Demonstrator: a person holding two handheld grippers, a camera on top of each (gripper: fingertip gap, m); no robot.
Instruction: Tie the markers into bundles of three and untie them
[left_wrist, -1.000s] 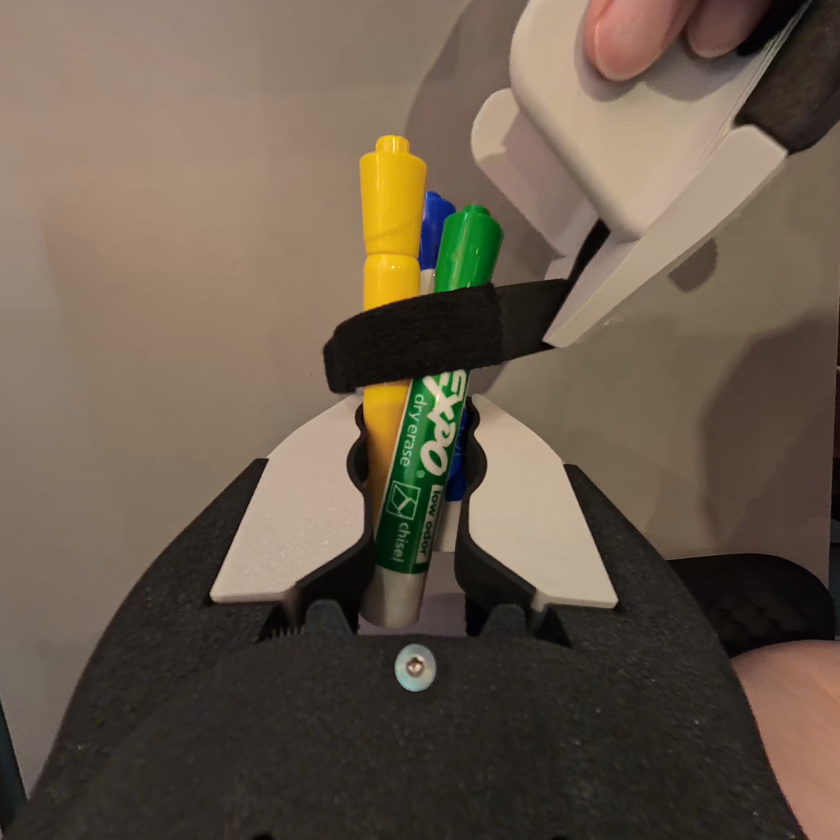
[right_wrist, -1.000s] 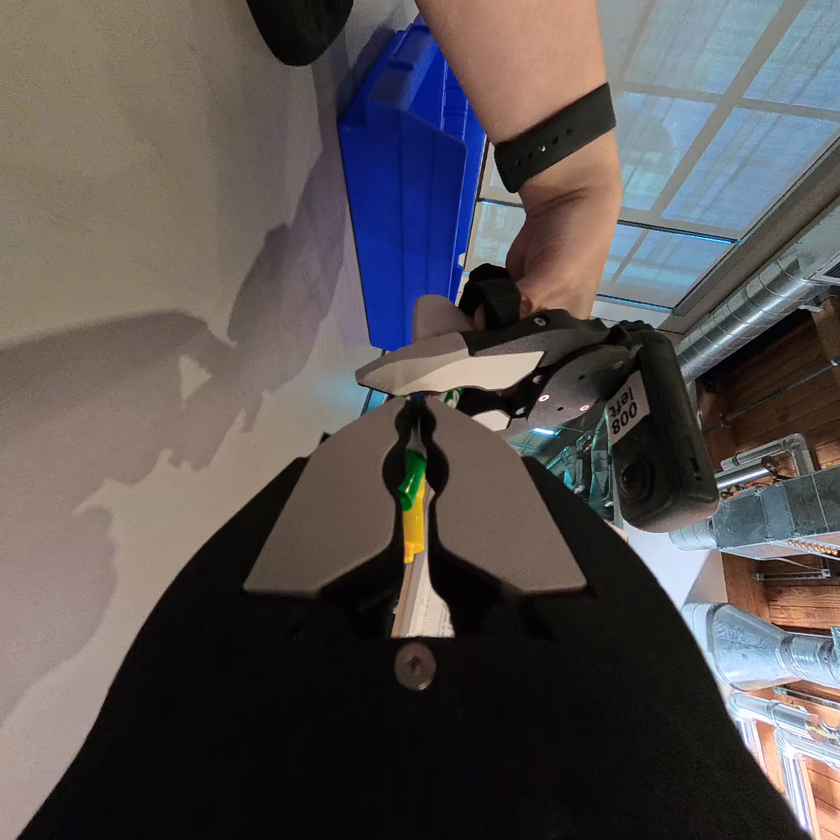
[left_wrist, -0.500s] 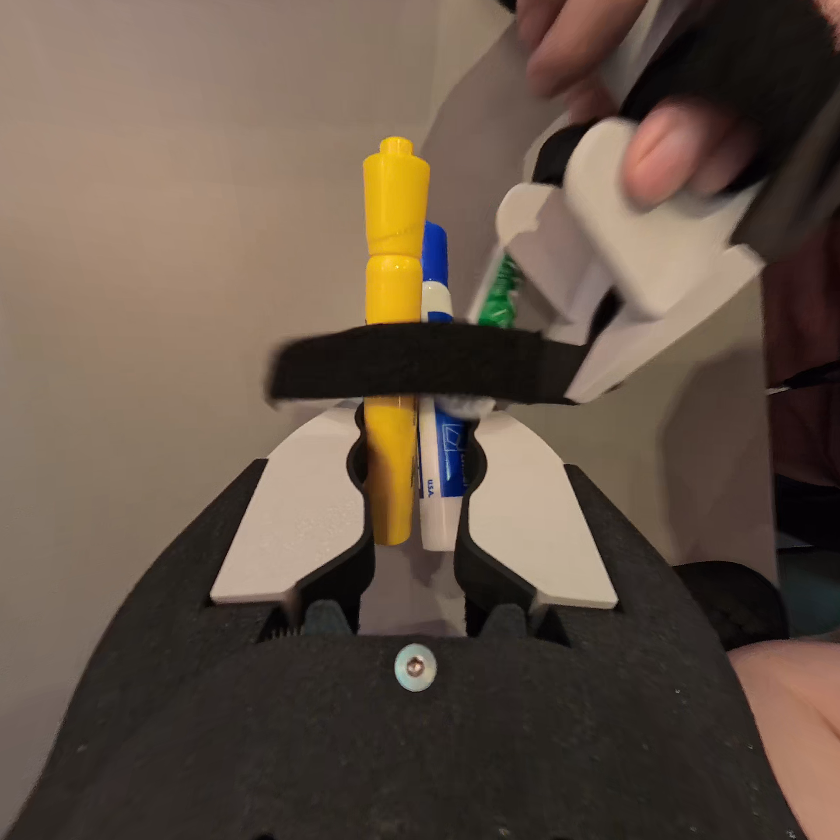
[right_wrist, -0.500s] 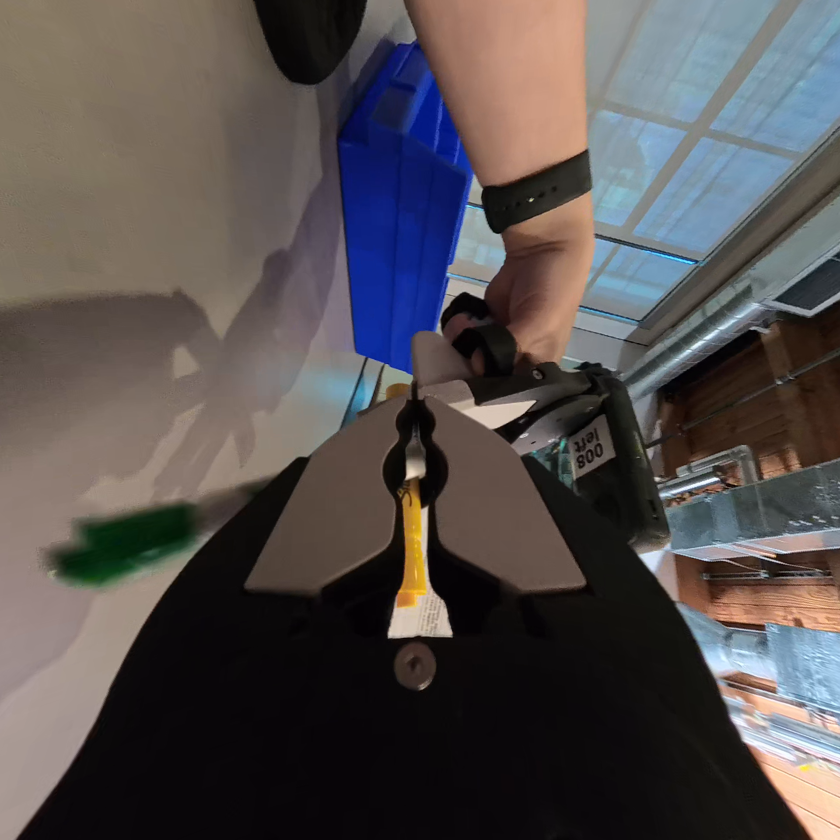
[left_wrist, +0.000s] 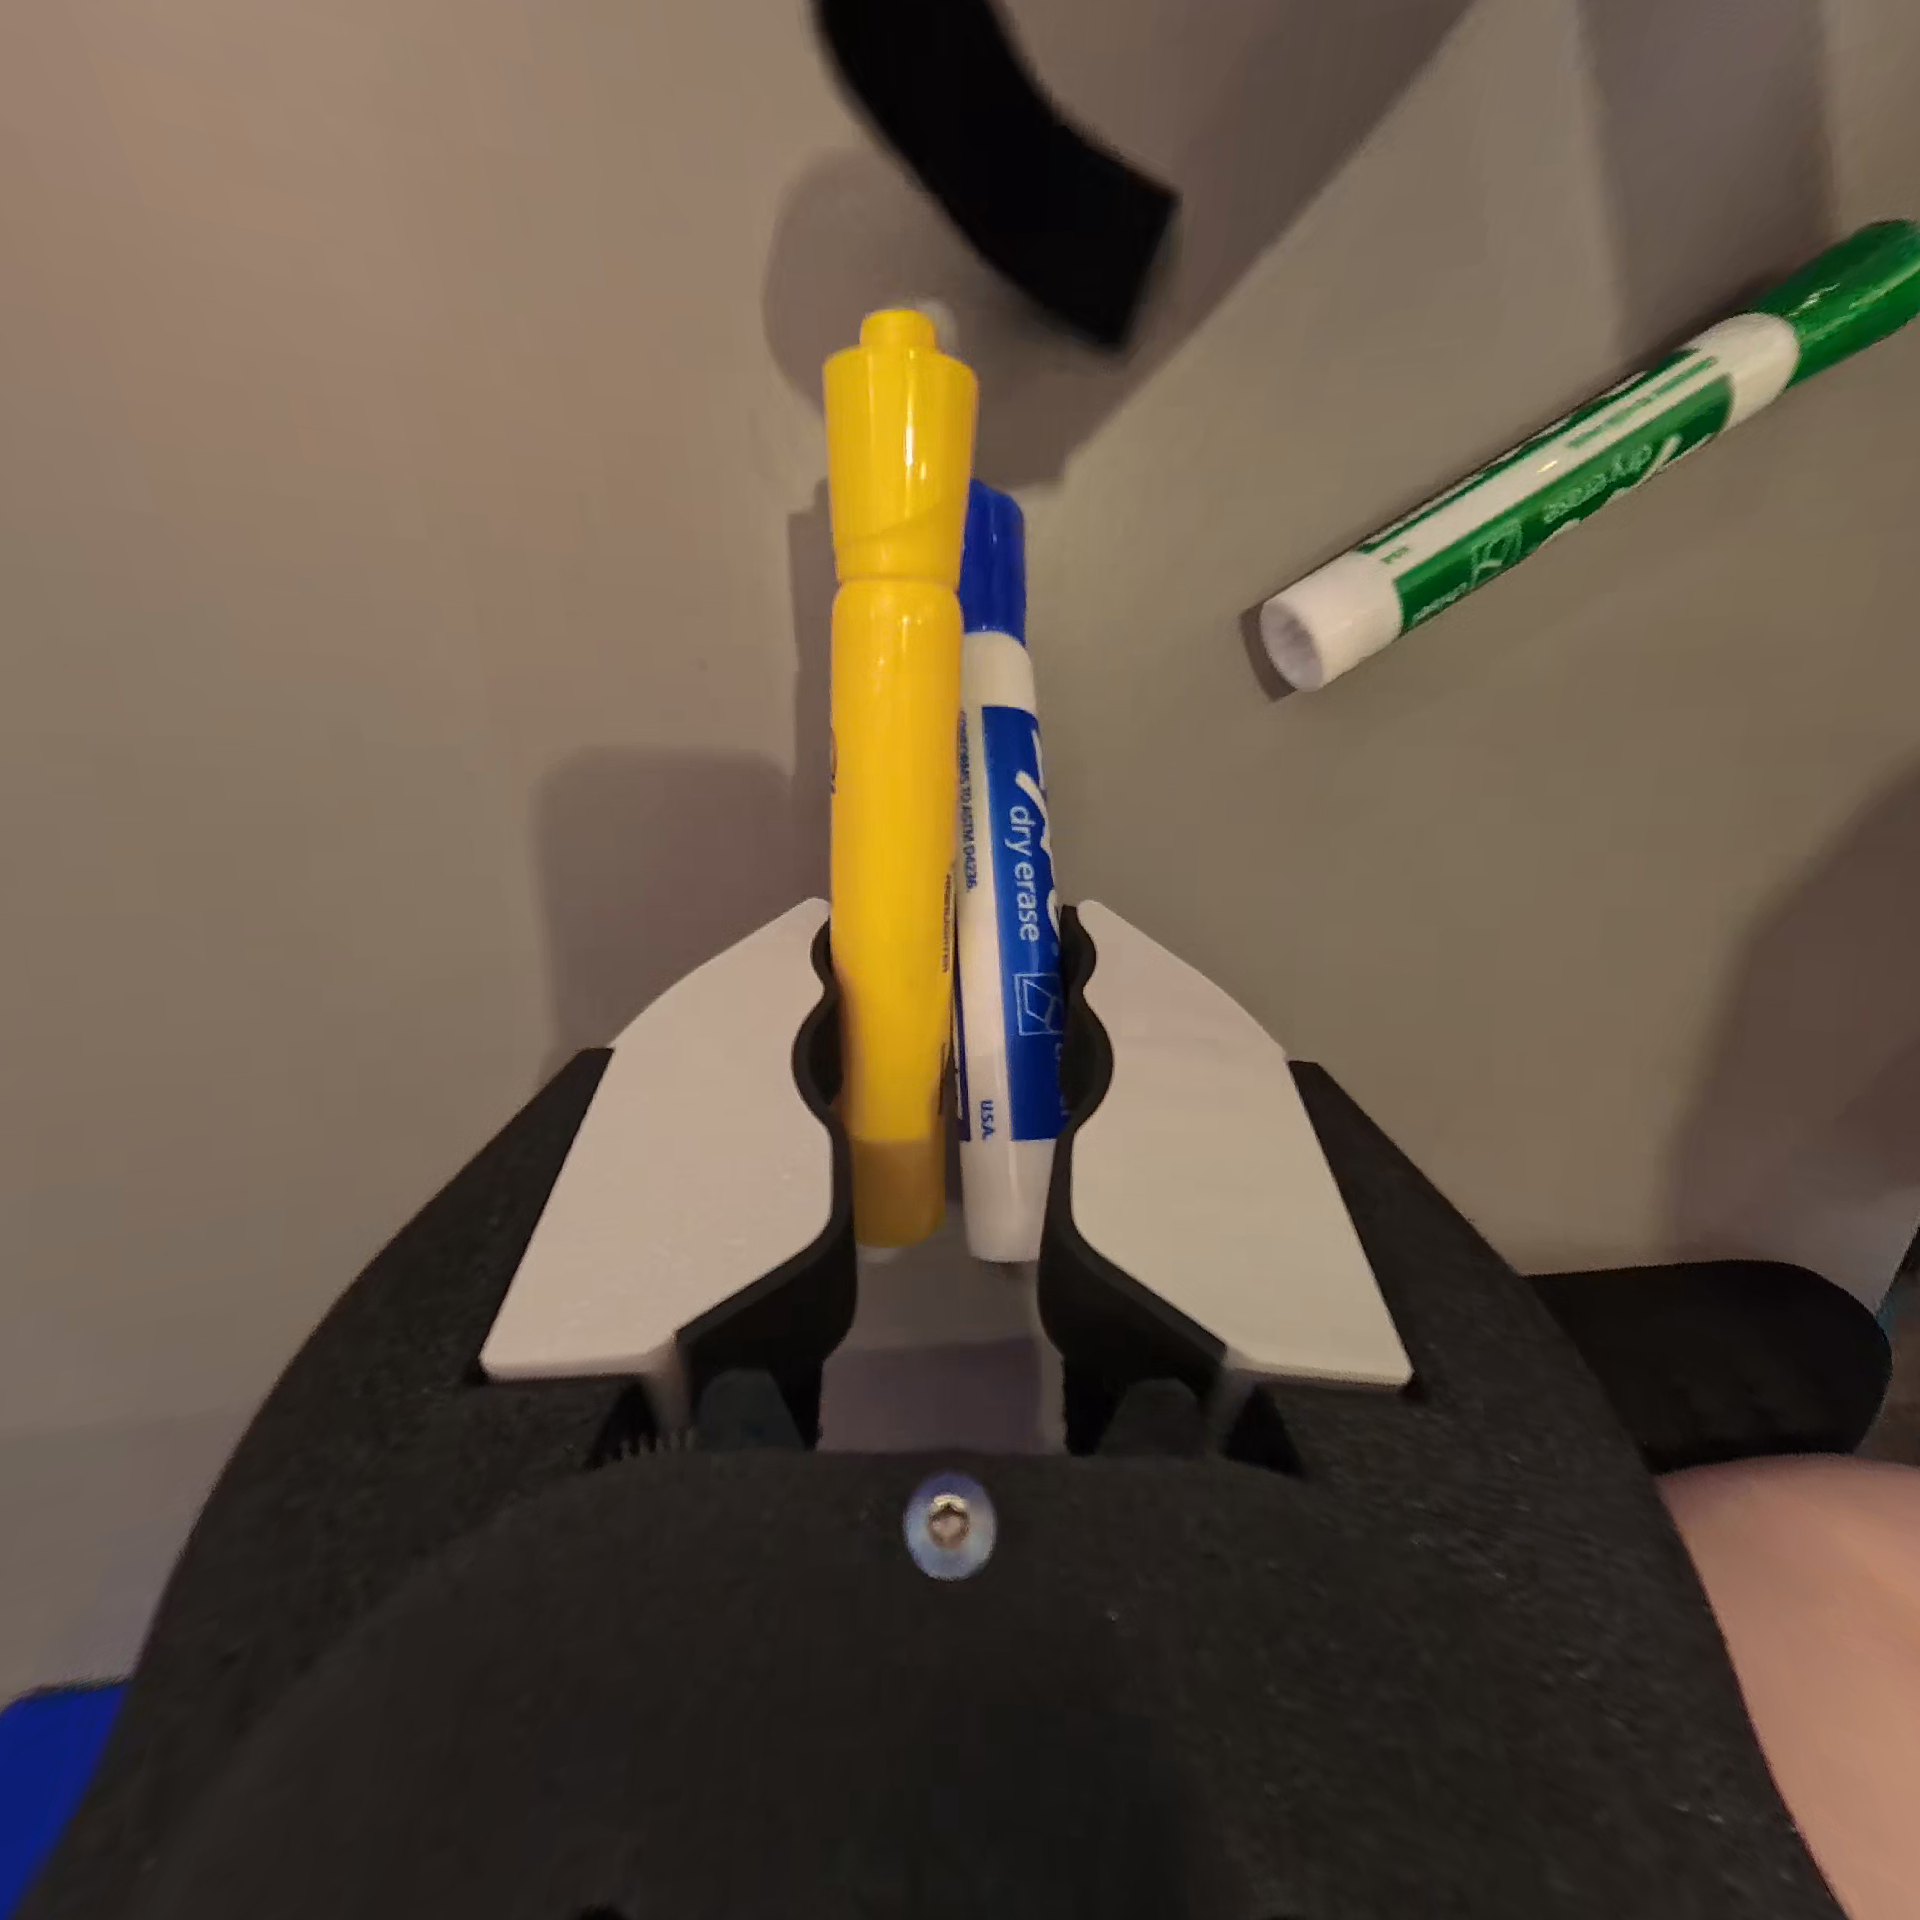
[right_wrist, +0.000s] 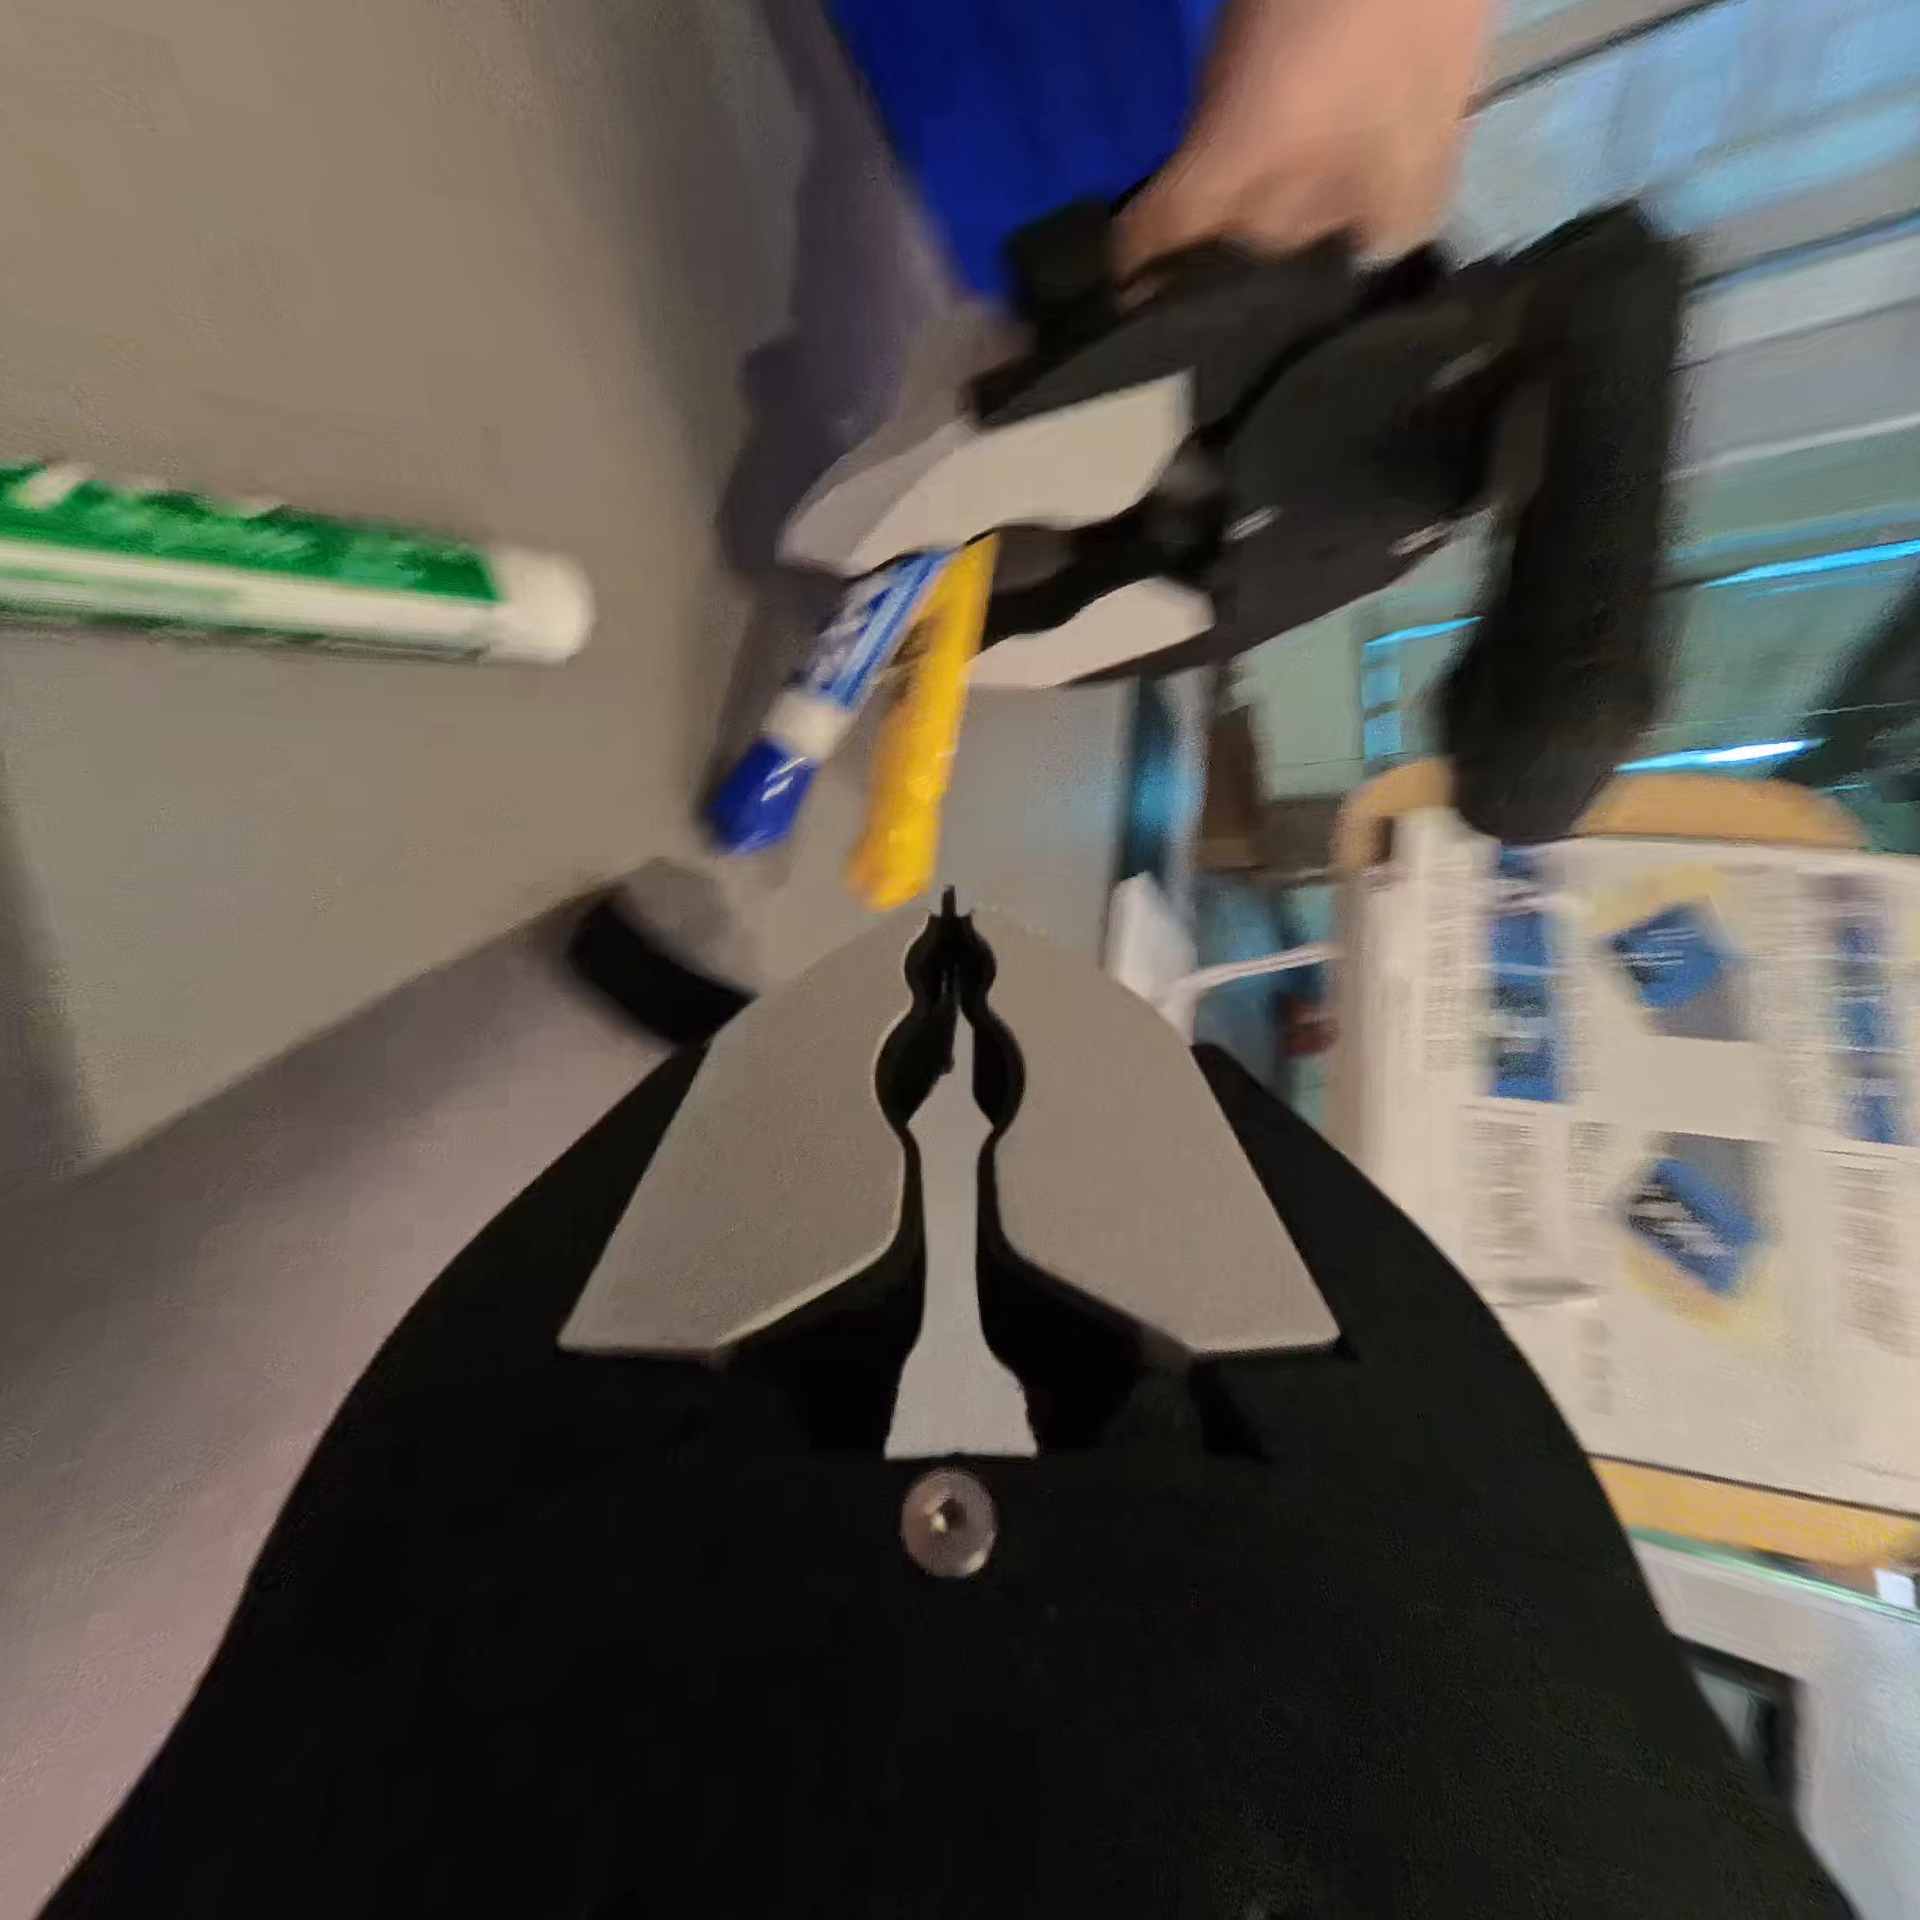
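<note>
The black strap (left_wrist: 997, 156) has come off the markers and the green marker (left_wrist: 1600, 457) has dropped out onto the grey table (left_wrist: 312, 520), so the bundle is undone. My left claw (left_wrist: 948, 966) still pinches the yellow marker (left_wrist: 896, 790) and blue marker (left_wrist: 1006, 852) upright. My right claw (right_wrist: 948, 935), pulled back, is pressed together on the strap's end.
</note>
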